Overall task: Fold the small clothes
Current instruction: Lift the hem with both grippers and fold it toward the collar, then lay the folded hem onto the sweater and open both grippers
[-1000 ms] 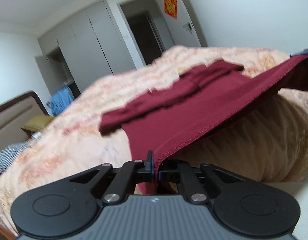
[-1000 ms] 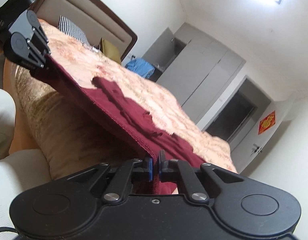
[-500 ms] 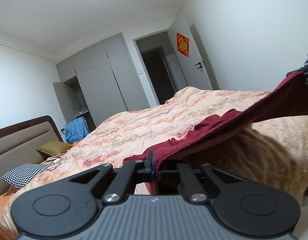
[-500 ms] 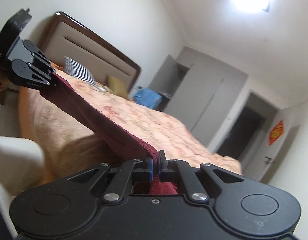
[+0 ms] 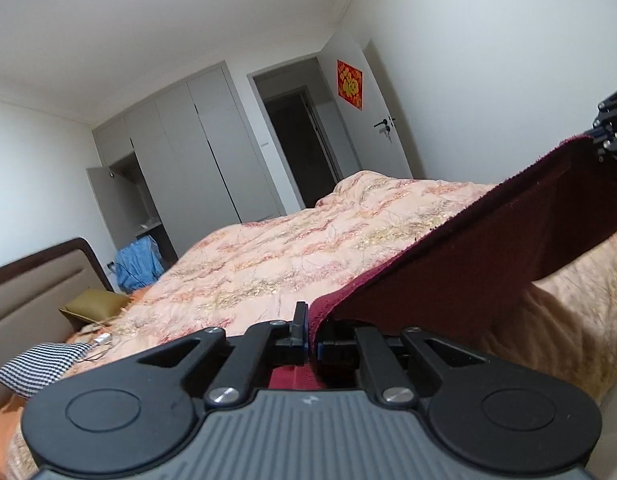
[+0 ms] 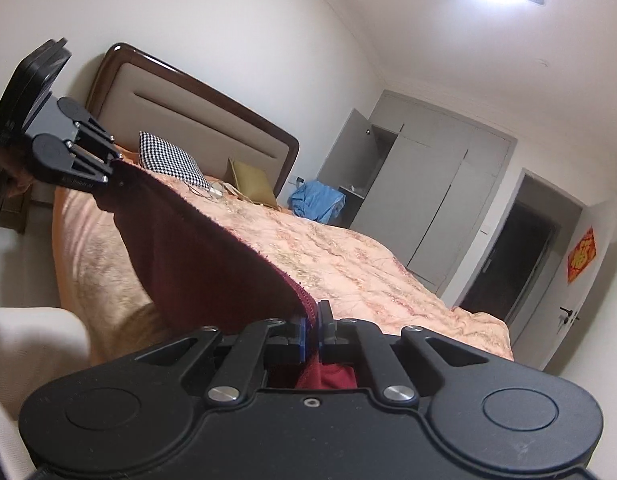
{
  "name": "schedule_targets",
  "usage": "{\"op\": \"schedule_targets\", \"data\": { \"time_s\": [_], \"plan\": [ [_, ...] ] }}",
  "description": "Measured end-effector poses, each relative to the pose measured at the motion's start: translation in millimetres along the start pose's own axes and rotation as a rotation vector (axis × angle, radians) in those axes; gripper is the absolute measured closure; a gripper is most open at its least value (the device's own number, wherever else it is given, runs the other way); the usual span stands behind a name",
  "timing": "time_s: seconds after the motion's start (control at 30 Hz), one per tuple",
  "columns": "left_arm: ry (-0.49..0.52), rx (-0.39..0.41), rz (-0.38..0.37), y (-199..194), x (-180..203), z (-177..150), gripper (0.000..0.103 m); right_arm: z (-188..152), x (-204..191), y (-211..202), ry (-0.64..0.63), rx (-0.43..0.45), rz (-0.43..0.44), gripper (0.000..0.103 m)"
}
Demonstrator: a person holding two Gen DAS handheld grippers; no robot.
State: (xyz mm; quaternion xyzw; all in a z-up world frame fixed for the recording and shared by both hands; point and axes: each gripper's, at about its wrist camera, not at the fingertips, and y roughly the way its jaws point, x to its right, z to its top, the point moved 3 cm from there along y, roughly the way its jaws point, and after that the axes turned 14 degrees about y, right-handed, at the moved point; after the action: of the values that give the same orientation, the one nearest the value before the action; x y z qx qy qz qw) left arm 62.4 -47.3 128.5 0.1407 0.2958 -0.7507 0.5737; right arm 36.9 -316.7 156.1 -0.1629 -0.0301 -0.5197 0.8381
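A dark red garment (image 5: 468, 264) hangs stretched in the air between my two grippers, above the near edge of the bed. My left gripper (image 5: 311, 330) is shut on one end of its hem. My right gripper (image 6: 311, 326) is shut on the other end, with the garment (image 6: 212, 264) running from it to the left gripper (image 6: 112, 172) at the far left. The right gripper (image 5: 600, 136) shows at the right edge of the left wrist view. The lower part of the garment is hidden behind the gripper bodies.
The bed has a peach floral quilt (image 5: 308, 248), a checked pillow (image 6: 172, 160), an olive cushion (image 6: 254, 182) and a padded headboard (image 6: 196, 116). Blue clothing (image 6: 316, 202) lies by the grey wardrobe (image 5: 204, 152). A doorway (image 5: 300, 140) is at the far wall.
Both grippers have risen and tilted up, lifting the red garment off the quilt. It lay spread on the bed a second ago and now hangs taut between them.
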Motion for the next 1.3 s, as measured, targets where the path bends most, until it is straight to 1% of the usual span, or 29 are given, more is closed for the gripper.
{"op": "schedule_targets", "data": {
  "time_s": [0.1,0.23,0.33,0.47,0.53,0.63,0.73,0.87,0.93,1.03,1.07,1.1,1.13,1.17,1.2,1.23,1.27,1.3],
  "plan": [
    [-0.067,-0.004,-0.033,38,-27,11,0.099,14,22,36,-0.025,0.002,-0.008,0.098],
    [-0.076,-0.021,-0.050,97,-53,26,0.099,25,56,94,-0.053,-0.019,-0.030,0.098],
    [-0.065,-0.043,-0.064,151,-65,35,0.099,25,81,145,-0.045,-0.050,-0.050,0.098],
    [-0.024,-0.093,-0.081,229,-66,36,0.099,11,112,214,-0.029,-0.131,-0.075,0.098],
    [-0.011,-0.130,-0.106,267,-63,31,0.099,-1,124,248,-0.007,-0.189,-0.068,0.098],
    [0.013,-0.196,-0.153,318,-55,19,0.099,-22,136,289,0.021,-0.270,-0.040,0.097],
    [-0.003,-0.256,-0.211,357,-50,-1,0.099,-41,143,321,0.027,-0.331,-0.024,0.094],
    [-0.055,-0.310,-0.264,392,-43,-31,0.099,-60,154,352,0.083,-0.382,0.011,0.094],
    [-0.088,-0.332,-0.288,402,-42,-43,0.099,-72,151,360,0.111,-0.397,0.020,0.091],
    [-0.127,-0.364,-0.313,408,-42,-52,0.096,-82,160,371,0.173,-0.409,0.041,0.078],
    [-0.140,-0.371,-0.322,409,-43,-55,0.094,-83,162,371,0.194,-0.407,0.045,0.068],
    [-0.155,-0.376,-0.334,409,-44,-57,0.087,-85,164,370,0.211,-0.402,0.049,0.052],
    [-0.173,-0.383,-0.348,407,-47,-57,0.078,-85,167,369,0.229,-0.393,0.047,0.040],
    [-0.197,-0.389,-0.364,406,-50,-58,0.053,-84,169,366,0.248,-0.384,0.044,0.021],
    [-0.228,-0.392,-0.376,405,-54,-60,0.029,-83,173,366,0.265,-0.371,0.042,0.010],
    [-0.259,-0.395,-0.387,402,-58,-59,0.022,-82,175,361,0.281,-0.359,0.040,0.007],
    [-0.290,-0.393,-0.394,399,-63,-60,0.020,-80,177,356,0.298,-0.349,0.041,0.003],
    [-0.321,-0.389,-0.400,396,-68,-60,0.019,-78,180,353,0.315,-0.339,0.041,0.002]
  ]
}}
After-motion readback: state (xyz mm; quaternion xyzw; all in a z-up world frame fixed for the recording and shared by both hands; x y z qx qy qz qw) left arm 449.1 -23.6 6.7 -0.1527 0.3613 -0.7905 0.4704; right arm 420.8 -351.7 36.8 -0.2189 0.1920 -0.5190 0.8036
